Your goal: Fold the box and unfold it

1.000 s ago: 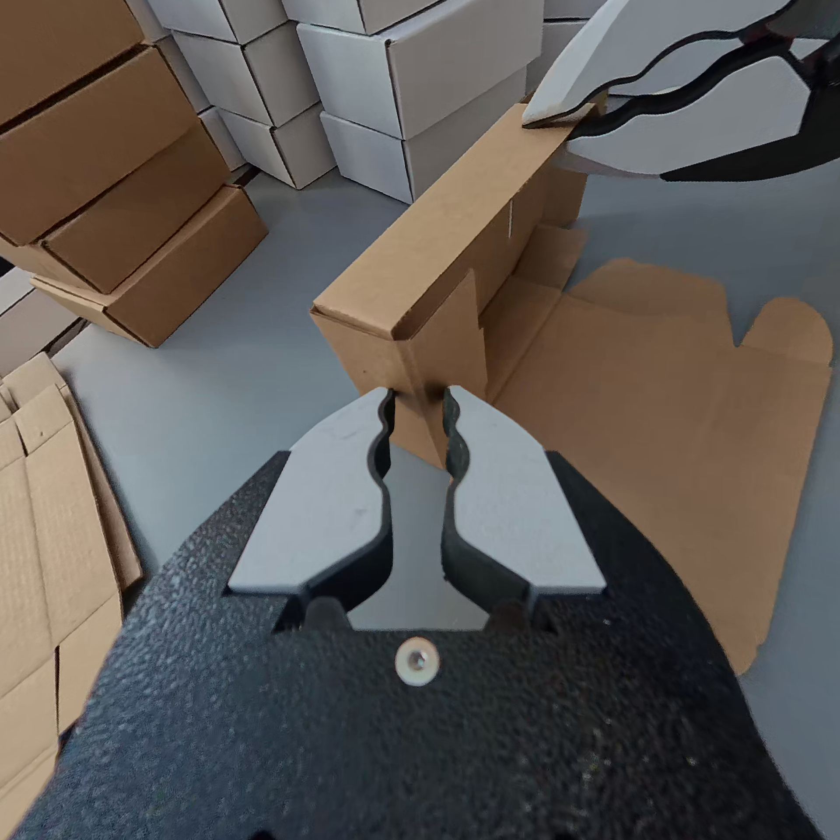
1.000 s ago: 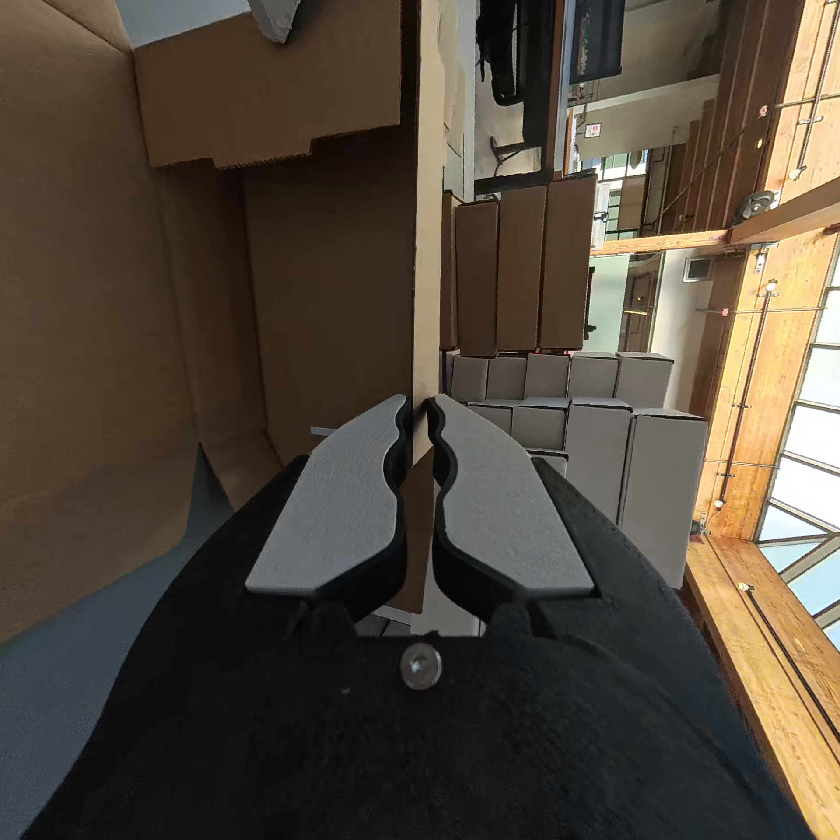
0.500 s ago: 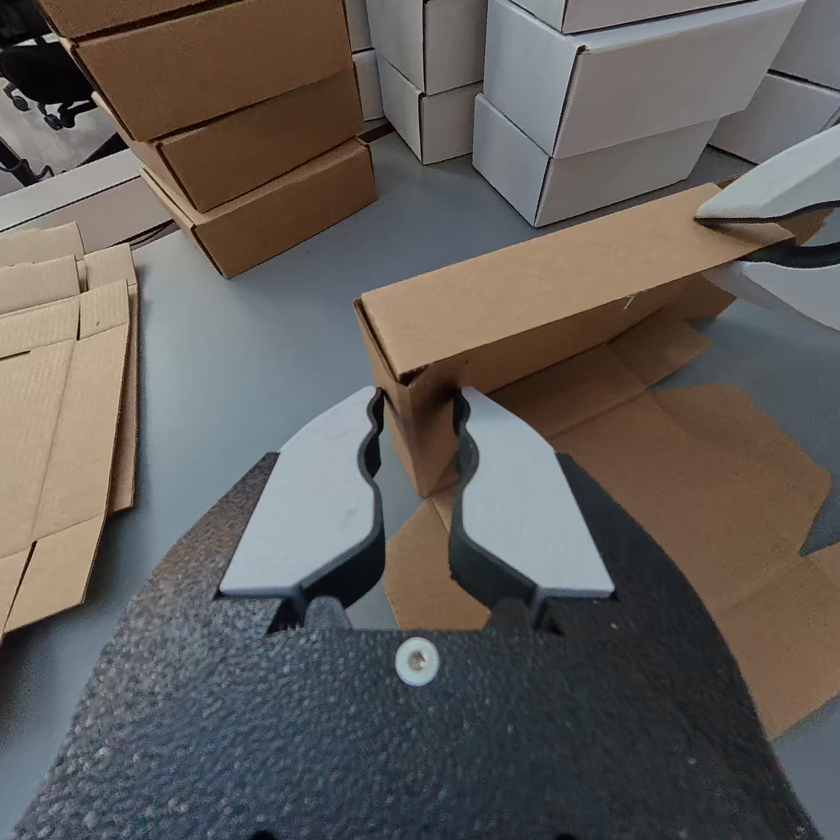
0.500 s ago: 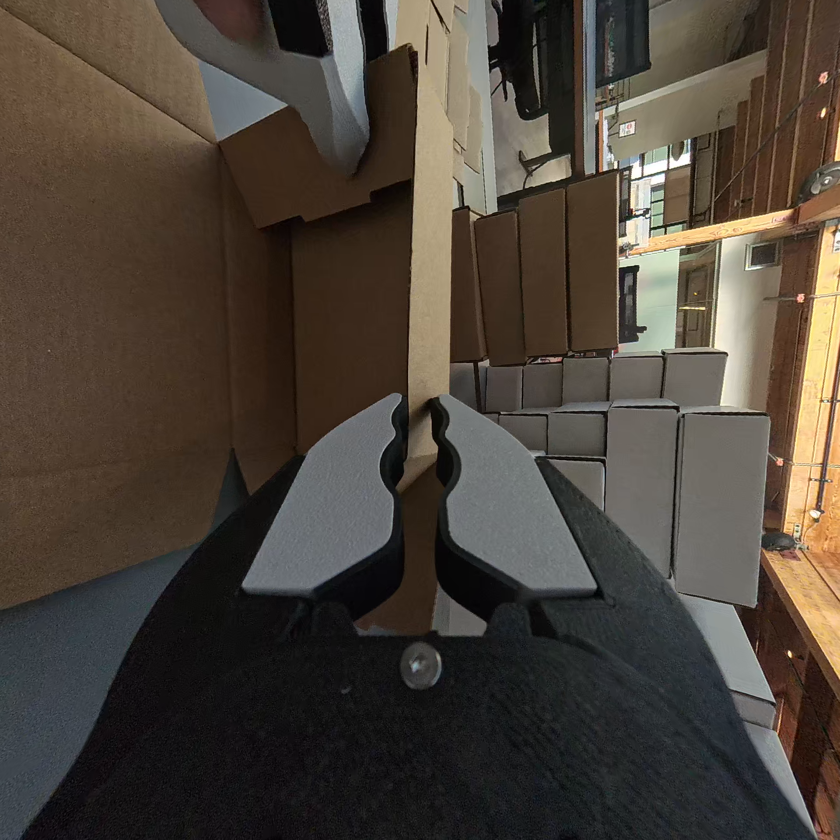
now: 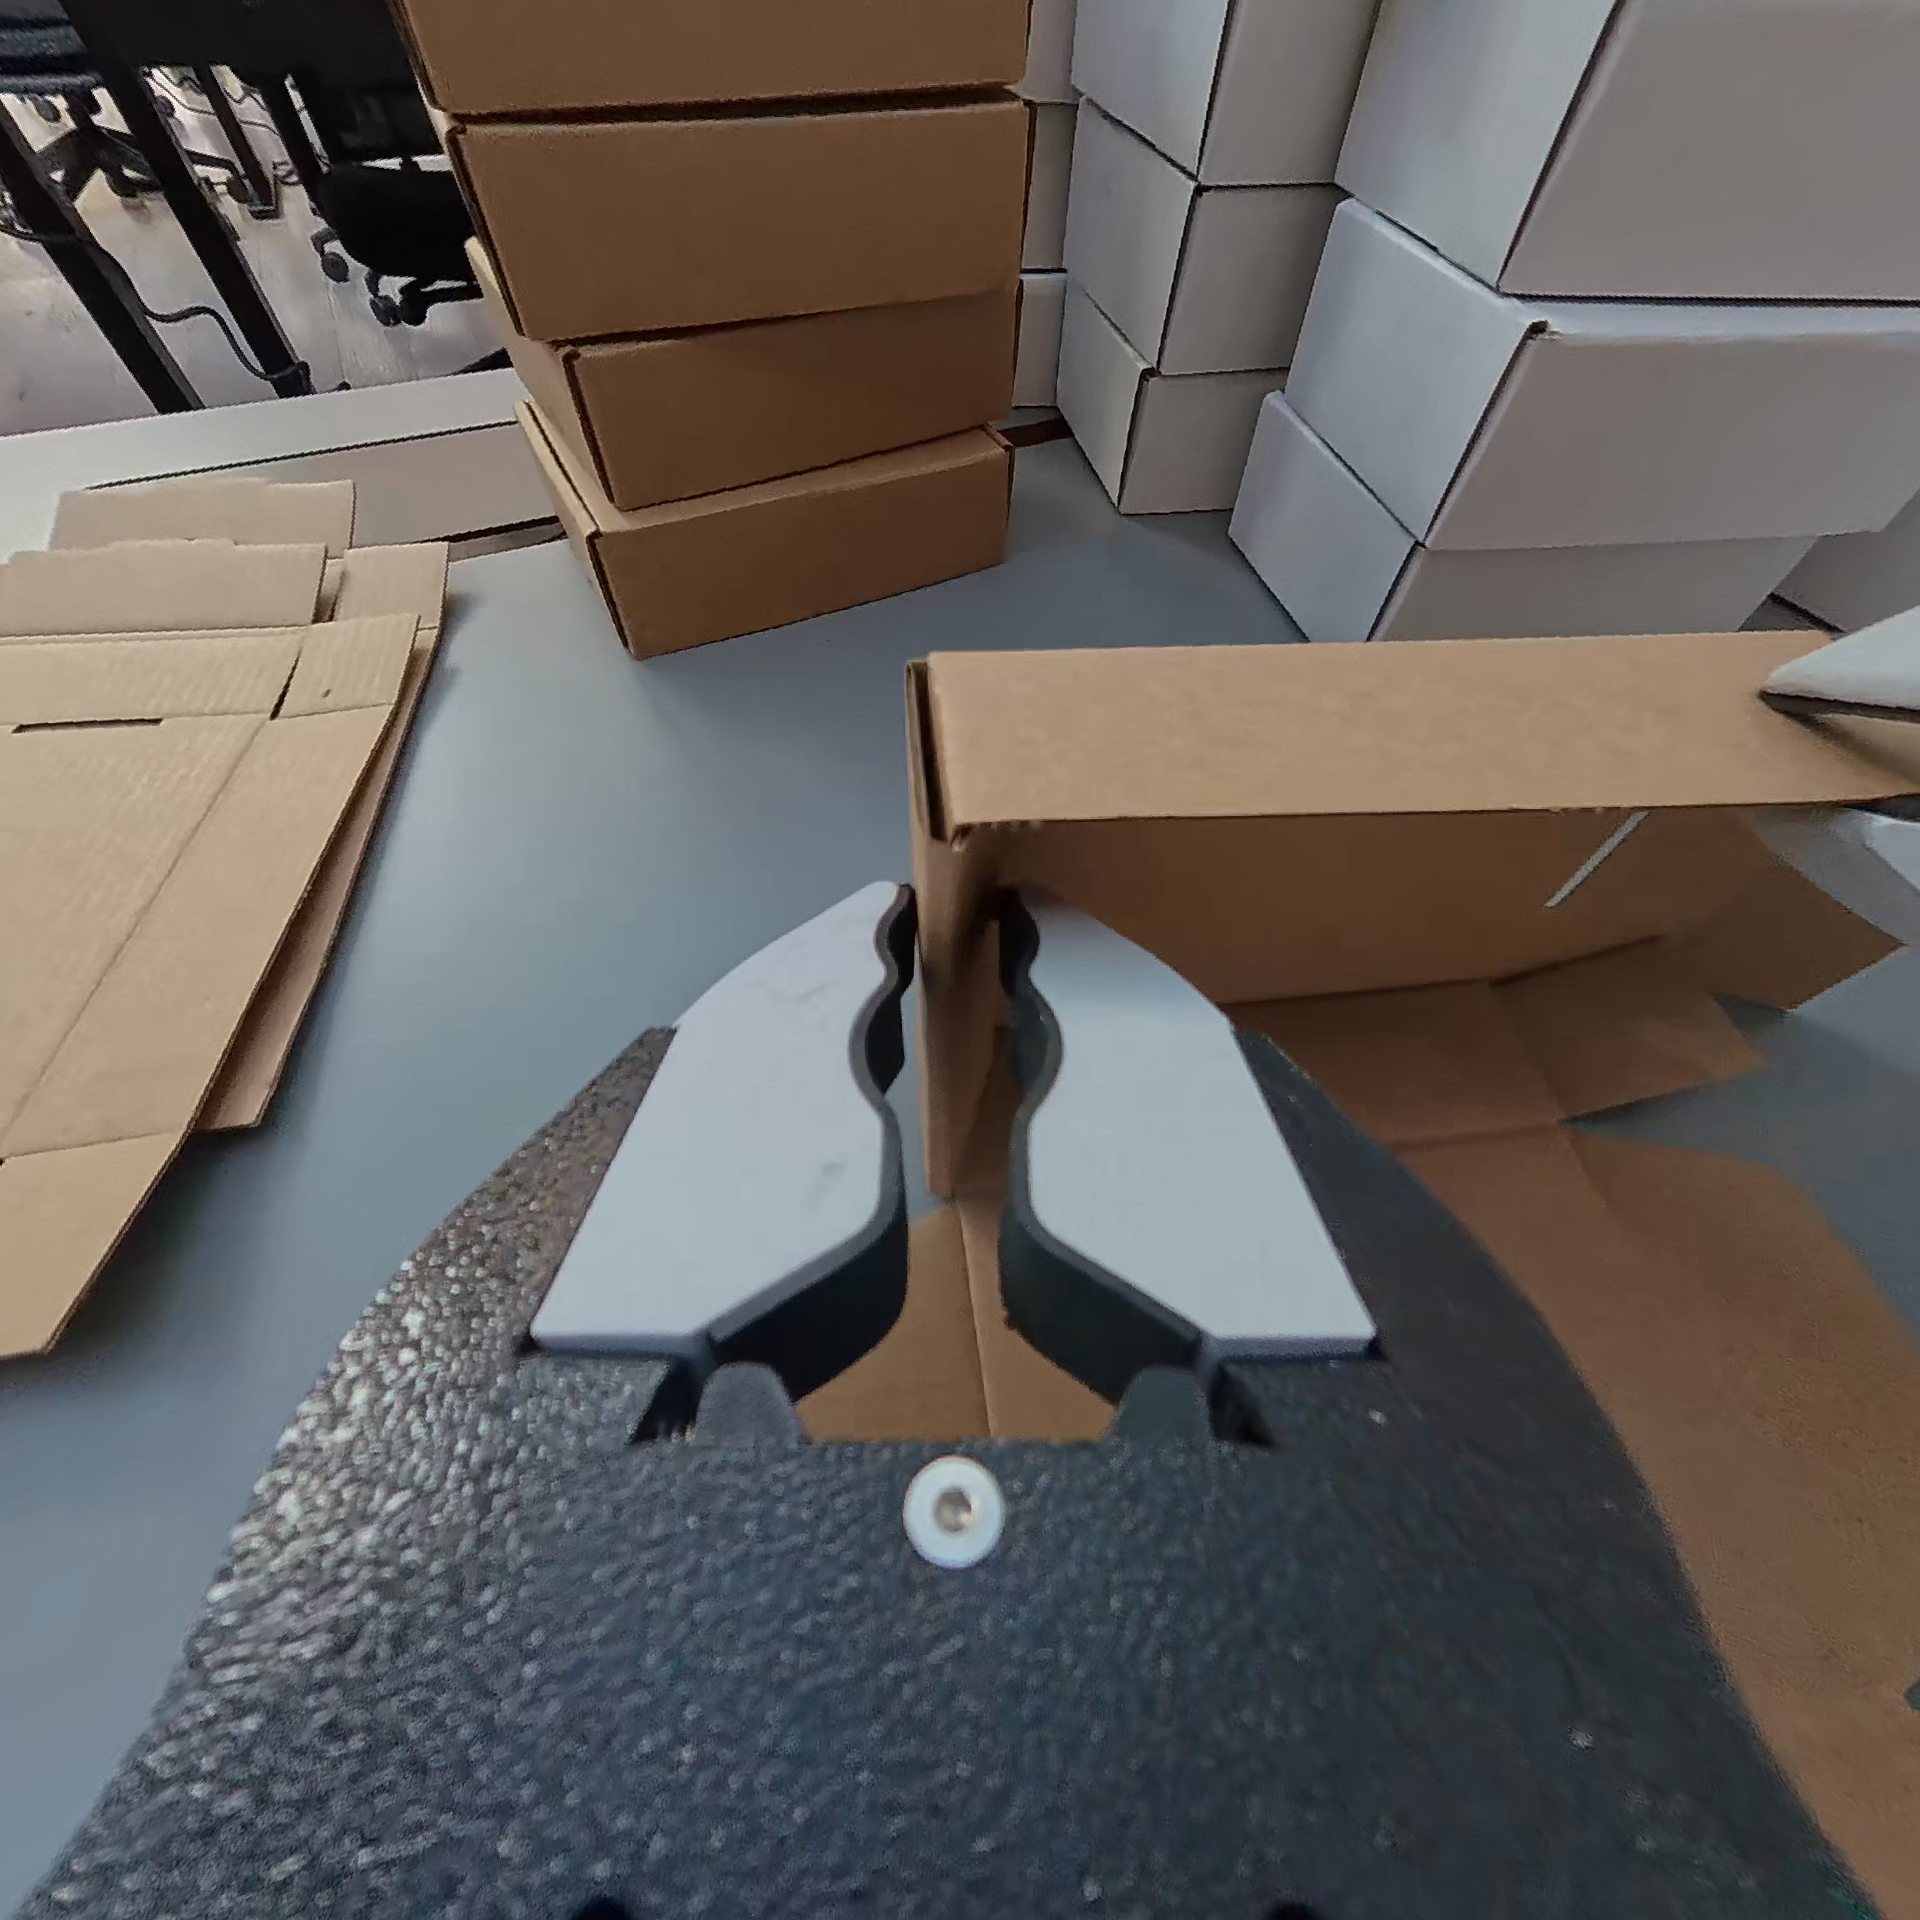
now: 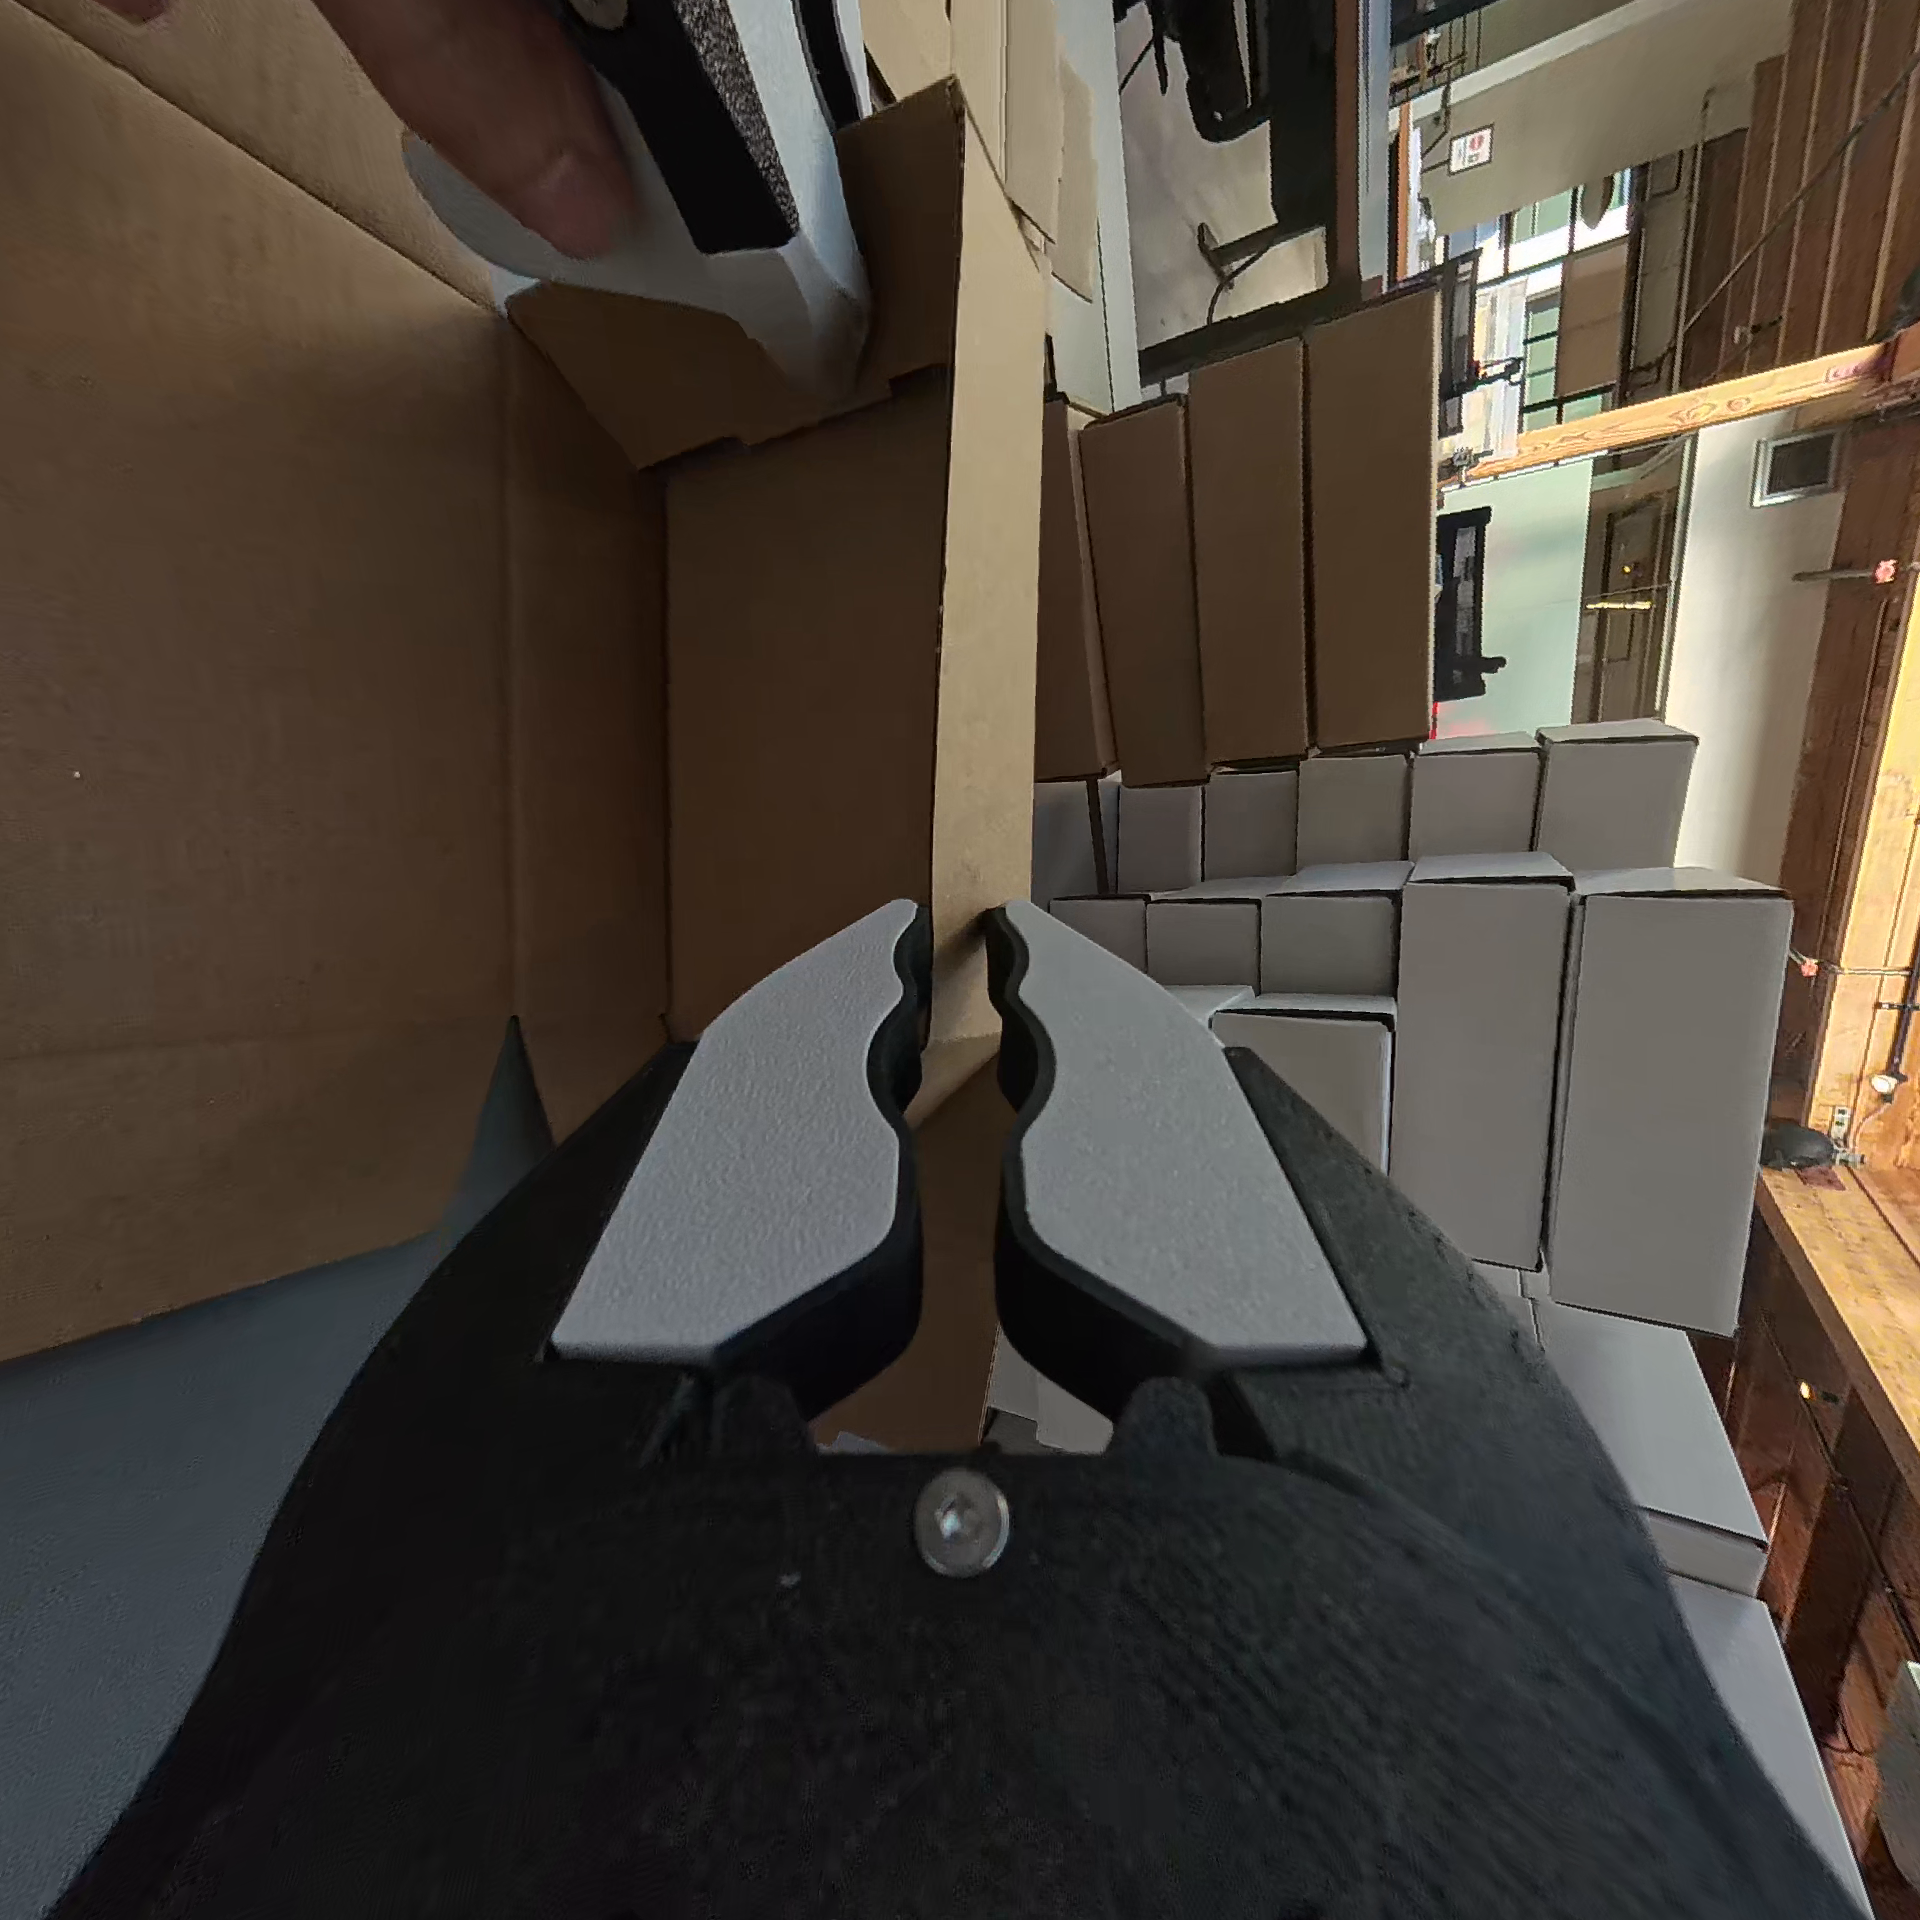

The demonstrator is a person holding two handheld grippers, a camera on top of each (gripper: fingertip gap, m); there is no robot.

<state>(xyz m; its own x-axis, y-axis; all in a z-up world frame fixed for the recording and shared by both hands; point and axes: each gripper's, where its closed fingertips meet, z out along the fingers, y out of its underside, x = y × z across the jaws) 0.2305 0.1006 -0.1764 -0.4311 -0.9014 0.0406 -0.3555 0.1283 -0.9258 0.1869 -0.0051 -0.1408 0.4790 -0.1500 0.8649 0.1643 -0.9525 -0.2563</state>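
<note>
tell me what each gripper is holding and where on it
Both hold the same brown cardboard box. The left gripper pinches the raised wall at its left end corner; the right gripper pinches the same wall at its other end.

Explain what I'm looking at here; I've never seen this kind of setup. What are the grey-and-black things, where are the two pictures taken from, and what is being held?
No robot arm is involved: a person holds one pair of tongs in each hand, with a wide-angle camera on each looking forward along its two grey fingers.

The left wrist view shows the left tongs shut on the end corner of a half-folded brown box on a grey table.

The right wrist view, turned sideways, shows the right tongs shut on the other end of the same raised wall. Each pair also shows at the edge of the other's picture.

Around it lie flat cardboard blanks, stacked brown boxes and white boxes.
</note>
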